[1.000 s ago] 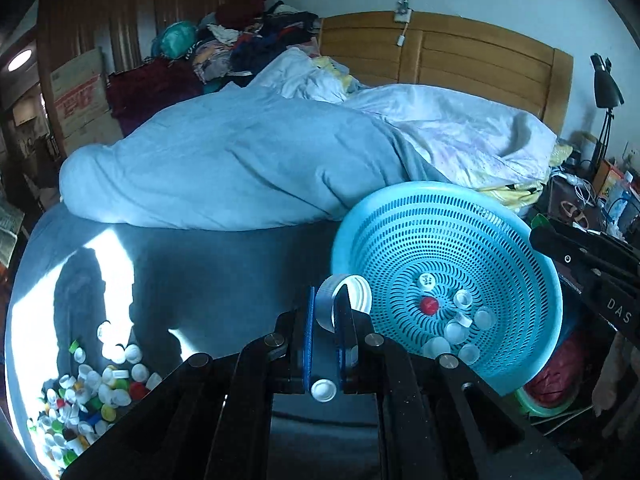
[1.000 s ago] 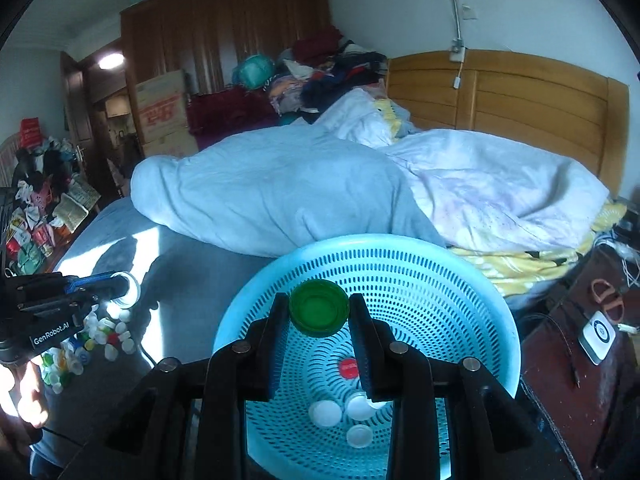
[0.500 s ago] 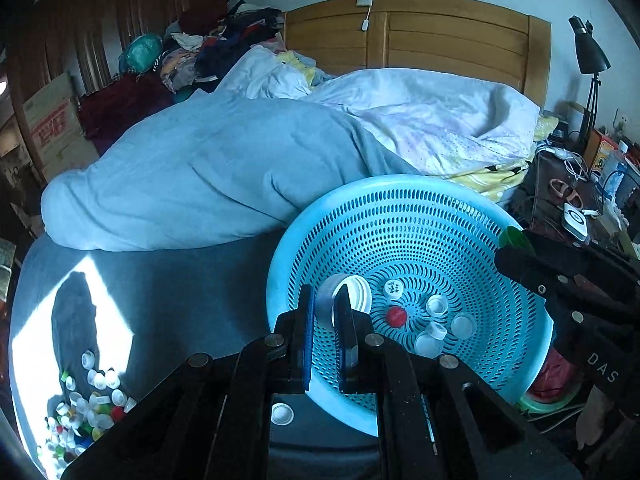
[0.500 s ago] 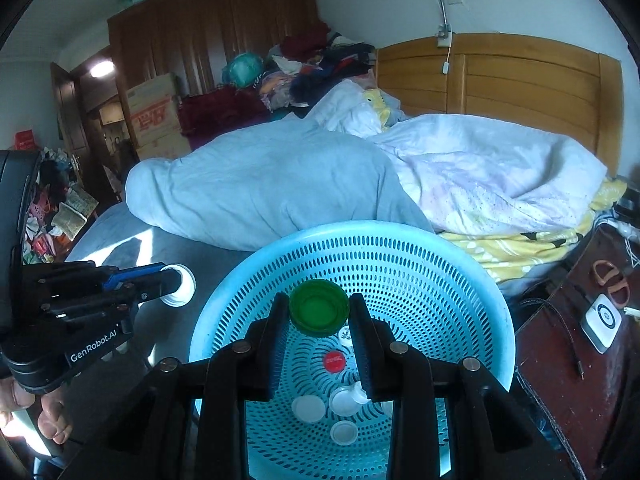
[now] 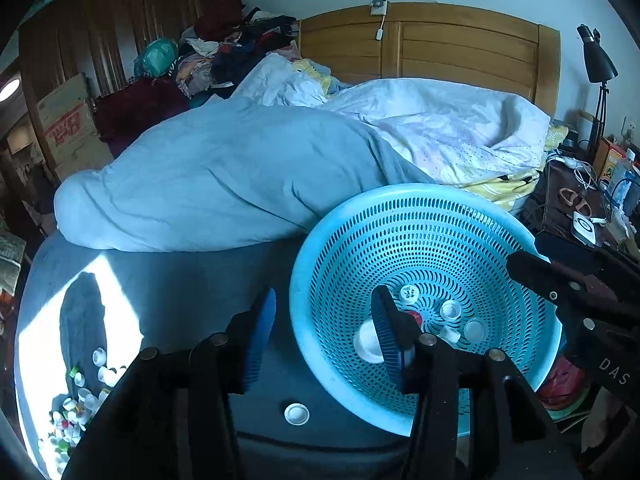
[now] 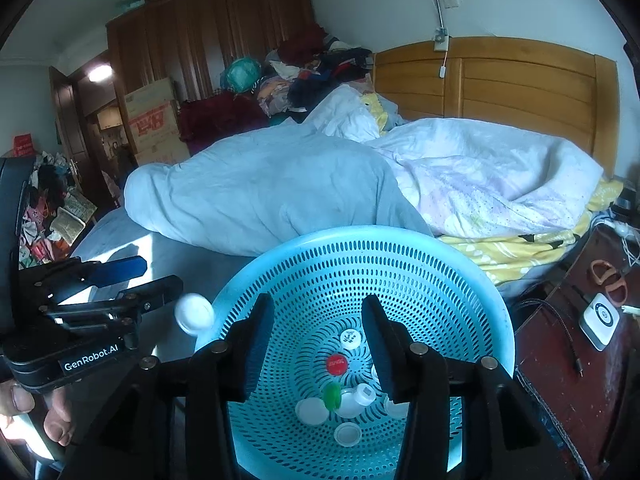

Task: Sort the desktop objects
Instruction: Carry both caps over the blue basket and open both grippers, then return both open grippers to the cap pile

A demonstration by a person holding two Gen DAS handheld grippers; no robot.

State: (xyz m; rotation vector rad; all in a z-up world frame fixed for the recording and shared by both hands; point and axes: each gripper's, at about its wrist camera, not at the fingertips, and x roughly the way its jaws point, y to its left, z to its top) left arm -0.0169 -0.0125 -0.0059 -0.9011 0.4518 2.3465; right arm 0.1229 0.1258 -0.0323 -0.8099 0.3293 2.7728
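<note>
A rumpled pale blue duvet (image 5: 224, 188) lies across a bed, beside a white floral quilt (image 5: 452, 132). Behind them stands a wooden headboard (image 5: 460, 44). Clothes are heaped (image 6: 304, 72) against a dark wooden wardrobe (image 6: 208, 40), near cardboard boxes (image 6: 154, 120). A black desk lamp (image 5: 596, 60) stands at the right.

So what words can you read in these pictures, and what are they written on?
"GenRobot.AI": white letters on the black body of the left gripper, in the right wrist view.
"DAS": white letters on the body of the right gripper; the rest is cut off at the picture's edge.
Red print on the cardboard box: too blurred to read.
Marks on the red cap and on a white cap in the blue basket: too small to read.
</note>
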